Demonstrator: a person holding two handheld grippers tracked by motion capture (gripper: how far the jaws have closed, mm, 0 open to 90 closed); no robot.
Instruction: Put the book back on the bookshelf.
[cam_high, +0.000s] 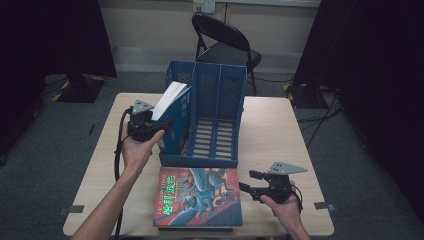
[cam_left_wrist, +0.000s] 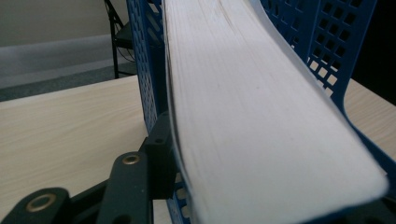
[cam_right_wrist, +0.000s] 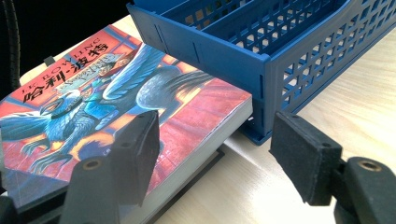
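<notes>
A pale wooden desk stands on grey carpet, a folding chair at upper centre. Left gripper, jaws around a thick book leaning in the blue file rack's leftmost slot at frame centre; whether they press it, I cannot tell. Right gripper, jaws wide and empty, sits lower right beside a flat paperback. Bare desk lies right.

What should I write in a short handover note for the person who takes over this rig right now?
Left tool: jaws stand on either side of a thick book, which leans tilted in the leftmost slot of the blue file rack; whether the pads still press on it I cannot tell.
Right tool: open, holding nothing, beside the right edge of the colourful book.
Colourful book: lies flat on the table, in front of the rack.
Done: first book is in its slot, though not upright.
Left: probably straighten it, release it, then pick up the flat book and file it in a free slot.
</notes>
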